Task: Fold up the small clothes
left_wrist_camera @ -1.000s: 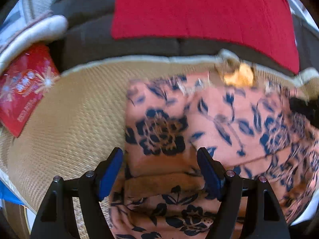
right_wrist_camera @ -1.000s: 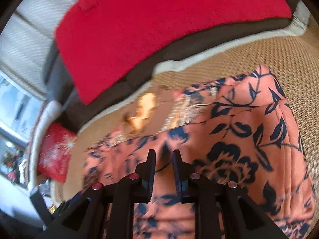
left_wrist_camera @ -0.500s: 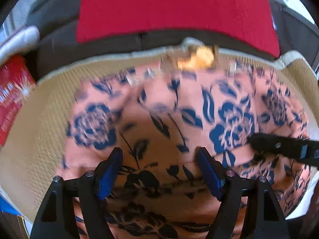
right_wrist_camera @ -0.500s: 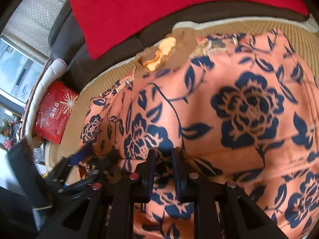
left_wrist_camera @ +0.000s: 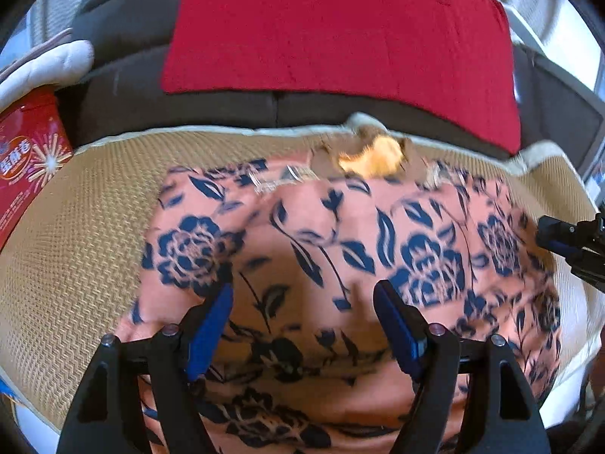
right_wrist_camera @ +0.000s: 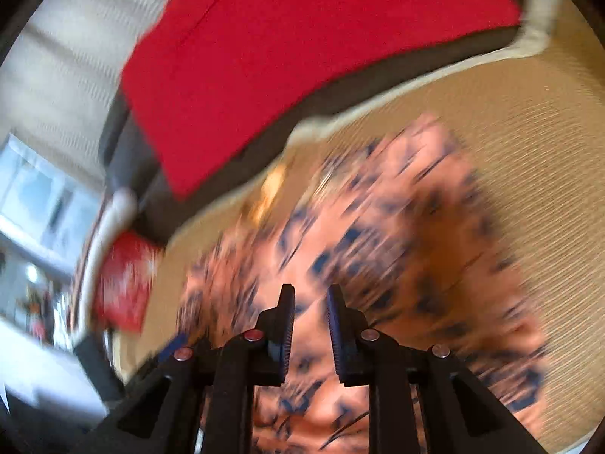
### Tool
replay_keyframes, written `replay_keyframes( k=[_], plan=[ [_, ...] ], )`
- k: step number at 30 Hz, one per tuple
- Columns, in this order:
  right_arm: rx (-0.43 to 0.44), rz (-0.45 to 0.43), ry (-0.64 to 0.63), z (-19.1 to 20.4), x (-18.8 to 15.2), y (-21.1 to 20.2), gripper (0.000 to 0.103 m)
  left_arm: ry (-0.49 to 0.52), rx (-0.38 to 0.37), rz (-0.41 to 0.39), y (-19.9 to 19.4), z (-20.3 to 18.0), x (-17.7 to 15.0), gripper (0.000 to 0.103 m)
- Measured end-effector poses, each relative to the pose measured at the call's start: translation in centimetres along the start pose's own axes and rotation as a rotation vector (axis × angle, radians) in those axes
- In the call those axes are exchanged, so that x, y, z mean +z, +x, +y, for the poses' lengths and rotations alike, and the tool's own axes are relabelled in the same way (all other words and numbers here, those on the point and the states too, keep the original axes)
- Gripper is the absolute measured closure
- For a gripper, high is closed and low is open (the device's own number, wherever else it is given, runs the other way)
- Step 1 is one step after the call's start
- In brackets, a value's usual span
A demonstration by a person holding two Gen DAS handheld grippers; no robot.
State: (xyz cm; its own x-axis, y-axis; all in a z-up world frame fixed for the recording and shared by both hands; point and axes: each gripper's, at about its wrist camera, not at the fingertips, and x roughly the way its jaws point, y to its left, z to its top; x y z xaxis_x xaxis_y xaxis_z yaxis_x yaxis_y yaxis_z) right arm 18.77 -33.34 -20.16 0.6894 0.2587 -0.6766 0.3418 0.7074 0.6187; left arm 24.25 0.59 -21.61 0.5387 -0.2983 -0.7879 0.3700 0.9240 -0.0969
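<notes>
A salmon-pink garment (left_wrist_camera: 302,234) with dark blue flowers lies spread on a woven straw mat (left_wrist_camera: 75,246). An orange patch (left_wrist_camera: 372,155) shows at its far edge. My left gripper (left_wrist_camera: 302,291) hovers over the garment's near middle, jaws wide open with nothing between them. In the left wrist view my right gripper (left_wrist_camera: 567,242) pokes in at the right edge. The right wrist view is motion-blurred. There my right gripper (right_wrist_camera: 311,295) is above the garment (right_wrist_camera: 416,234), its jaws narrowly apart and opening. Only the cloth below shows through the gap.
A red cushion (left_wrist_camera: 340,26) leans on the dark sofa back behind the mat. A red printed packet (left_wrist_camera: 26,162) and a white padded armrest (left_wrist_camera: 45,64) sit at the left. Bare mat (right_wrist_camera: 529,132) lies to the garment's right.
The left gripper slid right over the garment. The right gripper came into the left wrist view, then drew back to its right edge. The right view swung and blurred.
</notes>
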Motion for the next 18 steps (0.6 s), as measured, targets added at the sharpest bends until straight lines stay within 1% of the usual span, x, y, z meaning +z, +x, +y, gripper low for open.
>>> replay_keyframes(
  k=[2, 4, 6, 7, 8, 9, 11, 14, 15, 16, 18],
  plan=[
    [-0.028, -0.035, 0.075, -2.6, 1.6, -0.5, 0.081, -0.018, 0.032, 0.006, 0.5, 0.6, 0.3, 0.026],
    [-0.04, -0.043, 0.131, -4.4, 2.4, -0.2, 0.081, -0.049, 0.08, 0.042, 1.5, 1.7, 0.6, 0.026],
    [-0.088, -0.017, 0.164, -5.6, 2.9, 0.8, 0.083, -0.102, 0.129, 0.1, 2.7, 3.2, 0.4, 0.026],
    [-0.111, 0.007, 0.179, -6.3, 3.0, 1.5, 0.083, -0.128, 0.131, 0.124, 3.1, 3.9, 0.4, 0.026],
    [-0.103, 0.024, 0.197, -6.8, 3.0, 1.9, 0.083, -0.153, 0.122, 0.138, 3.4, 4.4, 0.3, 0.026],
    [-0.098, 0.021, 0.205, -6.8, 3.1, 1.9, 0.083, -0.174, 0.106, 0.142, 3.3, 4.8, 0.3, 0.026],
    [-0.107, 0.013, 0.178, -6.2, 3.4, 1.4, 0.083, -0.18, 0.099, 0.128, 2.7, 5.2, 0.3, 0.026],
    [-0.083, -0.005, 0.158, -4.7, 3.1, 0.8, 0.081, -0.219, 0.082, 0.076, 0.7, 6.9, 0.5, 0.026],
    [-0.077, 0.001, 0.145, -4.4, 2.9, 0.6, 0.081, -0.24, 0.096, 0.056, 0.2, 7.7, 0.5, 0.026],
    [-0.09, 0.008, 0.126, -4.1, 2.7, 0.6, 0.081, -0.254, 0.112, 0.052, 0.0, 8.6, 0.6, 0.026],
    [-0.155, 0.039, 0.099, -4.0, 2.7, 1.7, 0.083, -0.291, 0.156, 0.076, -0.1, 9.6, 0.6, 0.026]
  ],
)
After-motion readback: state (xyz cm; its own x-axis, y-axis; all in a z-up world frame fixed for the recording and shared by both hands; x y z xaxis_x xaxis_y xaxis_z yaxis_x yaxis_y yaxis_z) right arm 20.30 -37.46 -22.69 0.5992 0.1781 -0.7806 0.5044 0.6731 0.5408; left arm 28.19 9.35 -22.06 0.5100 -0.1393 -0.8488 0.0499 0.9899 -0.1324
